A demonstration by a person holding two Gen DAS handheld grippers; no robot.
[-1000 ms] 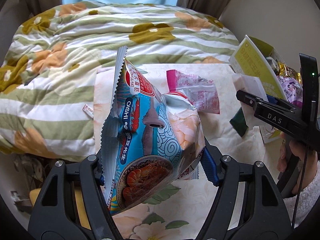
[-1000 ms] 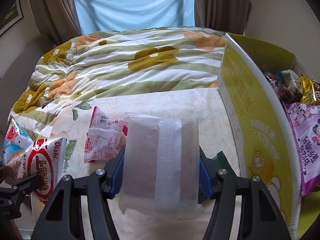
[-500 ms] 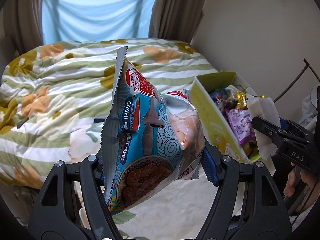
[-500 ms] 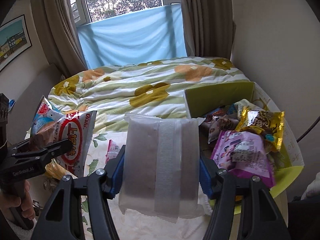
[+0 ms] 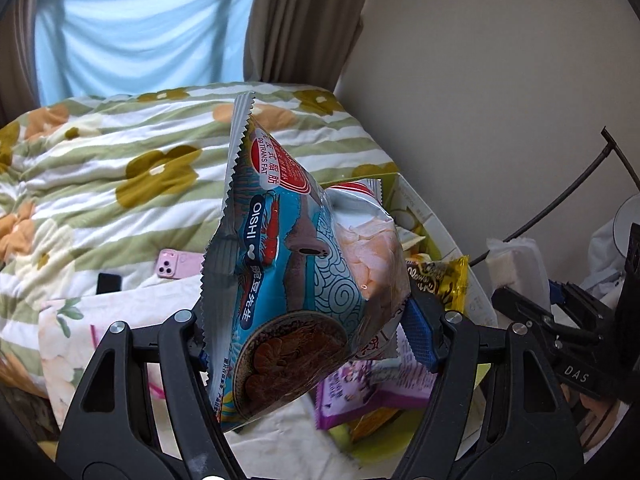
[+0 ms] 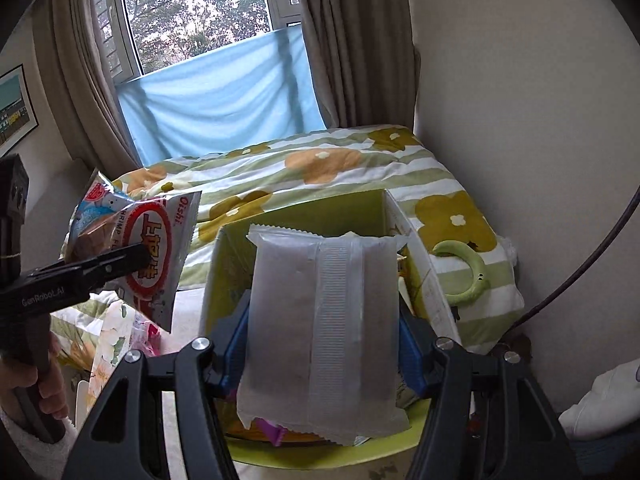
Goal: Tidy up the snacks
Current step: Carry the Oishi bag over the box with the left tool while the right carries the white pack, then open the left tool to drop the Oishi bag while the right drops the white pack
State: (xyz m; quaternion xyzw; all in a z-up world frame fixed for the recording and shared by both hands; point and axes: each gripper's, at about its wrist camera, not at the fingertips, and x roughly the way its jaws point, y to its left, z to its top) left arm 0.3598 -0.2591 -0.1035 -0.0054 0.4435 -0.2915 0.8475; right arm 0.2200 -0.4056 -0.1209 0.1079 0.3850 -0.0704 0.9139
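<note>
1. The left gripper [image 5: 308, 336] is closed on a shrimp-chip bag [image 5: 296, 280], its blue pads pressing the bag's lower sides.
2. The bag stands upright in the jaws, serrated top edge pointing up and slightly left, printed bowl of shrimp at the near end.
3. From the right wrist view the same bag [image 6: 136, 248] hangs at the far left, off the table, left of the box.
4. The right gripper [image 6: 320, 348] is clamped on a frosted pouch [image 6: 320, 336], blue pads against both of its long sides.
5. The pouch is upright with a ribbed seam down its middle, and it is held above the open box [image 6: 236, 264], hiding much of the inside.
6. In the left wrist view the pouch [image 5: 516, 268] shows at the right, gripped by the other tool.
7. The box [image 5: 436, 236] is yellow-green with a white outer wall and sits at the right of the scene, next to the wall.
8. Inside it lie a purple packet [image 5: 372, 392] near the front and a gold packet [image 5: 440, 280] farther back.
9. Behind and left of the box spreads a striped floral quilt [image 5: 120, 160].
10. A pink phone [image 5: 176, 264] lies on the quilt, left of the chip bag.
11. A green ring [image 6: 468, 268] rests on the quilt just right of the box.
</note>
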